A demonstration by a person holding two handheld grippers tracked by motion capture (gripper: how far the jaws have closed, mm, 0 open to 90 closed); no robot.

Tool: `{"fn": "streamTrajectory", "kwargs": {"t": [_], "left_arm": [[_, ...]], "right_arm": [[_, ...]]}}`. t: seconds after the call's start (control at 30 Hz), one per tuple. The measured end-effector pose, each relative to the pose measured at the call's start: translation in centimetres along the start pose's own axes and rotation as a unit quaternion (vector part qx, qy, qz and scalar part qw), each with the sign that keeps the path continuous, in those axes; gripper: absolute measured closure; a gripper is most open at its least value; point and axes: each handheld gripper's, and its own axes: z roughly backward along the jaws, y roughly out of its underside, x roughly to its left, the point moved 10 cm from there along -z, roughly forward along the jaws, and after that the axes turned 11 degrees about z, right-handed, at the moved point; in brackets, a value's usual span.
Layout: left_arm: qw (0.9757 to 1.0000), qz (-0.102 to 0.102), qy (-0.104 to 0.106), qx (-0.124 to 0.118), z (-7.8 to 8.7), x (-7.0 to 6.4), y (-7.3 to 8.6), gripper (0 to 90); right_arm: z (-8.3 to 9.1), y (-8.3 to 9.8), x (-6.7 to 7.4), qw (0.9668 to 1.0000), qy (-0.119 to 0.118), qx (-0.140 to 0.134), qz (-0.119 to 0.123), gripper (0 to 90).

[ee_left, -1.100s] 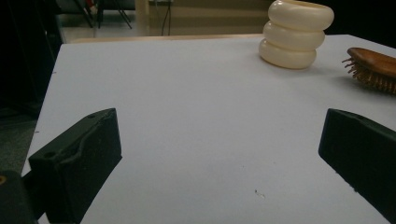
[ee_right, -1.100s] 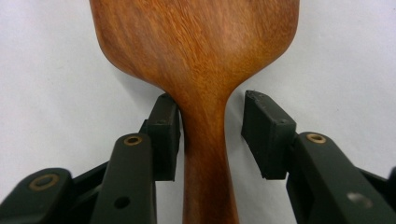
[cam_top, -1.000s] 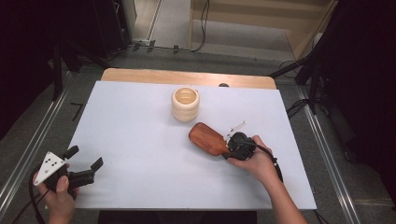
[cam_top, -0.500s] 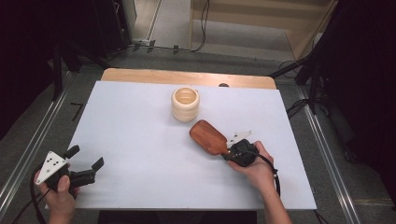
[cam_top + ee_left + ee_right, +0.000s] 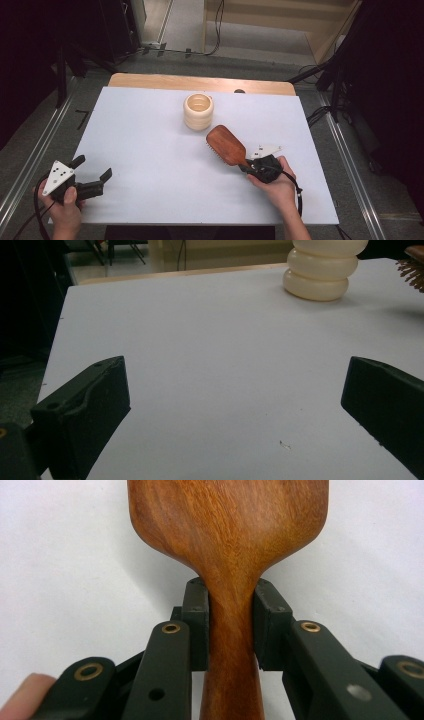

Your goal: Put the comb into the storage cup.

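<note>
hairbrush [image 5: 226, 145] handle clamped in the right tongs [image 5: 231, 630] — left tongs [image 5: 93, 175] spread apart over the table [image 5: 150, 130].

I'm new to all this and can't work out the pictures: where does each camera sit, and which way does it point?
High view: above the person's side, looking forward and down on the white-topped table; both forearms, left gripper and right gripper show.
Left gripper view: rides the left gripper, looking level across the table between its open jaws toward the cream ribbed cup.
Right gripper view: rides the right gripper, looking along its jaws, shut on the brown wooden hairbrush; a fingertip shows.
Shared: all three views show the hairbrush; the high and left gripper views show the cup.
</note>
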Motion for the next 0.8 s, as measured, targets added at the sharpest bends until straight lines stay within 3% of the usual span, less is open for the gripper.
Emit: {"fn": "streamTrajectory", "kwargs": {"t": [0.2, 0.37, 0.8], "left_arm": [[0.9999, -0.013, 0.002, 0.002, 0.2, -0.3, -0.2, 0.0], [1.0000, -0.004, 0.005, -0.007, 0.2, -0.7, -0.7, 0.0], [0.9987, -0.004, 0.049, -0.015, -0.6, -5.2, -2.0, 0.0]], "right_arm": [[0.5, -0.3, 0.2, 0.9999, 0.002, -0.015, 0.001, 69.8], [0.8, -0.7, 0.4, 0.9995, 0.000, -0.031, -0.003, 69.8], [1.5, -2.0, 0.9, 0.9963, -0.003, -0.085, -0.008, 69.8]]}}
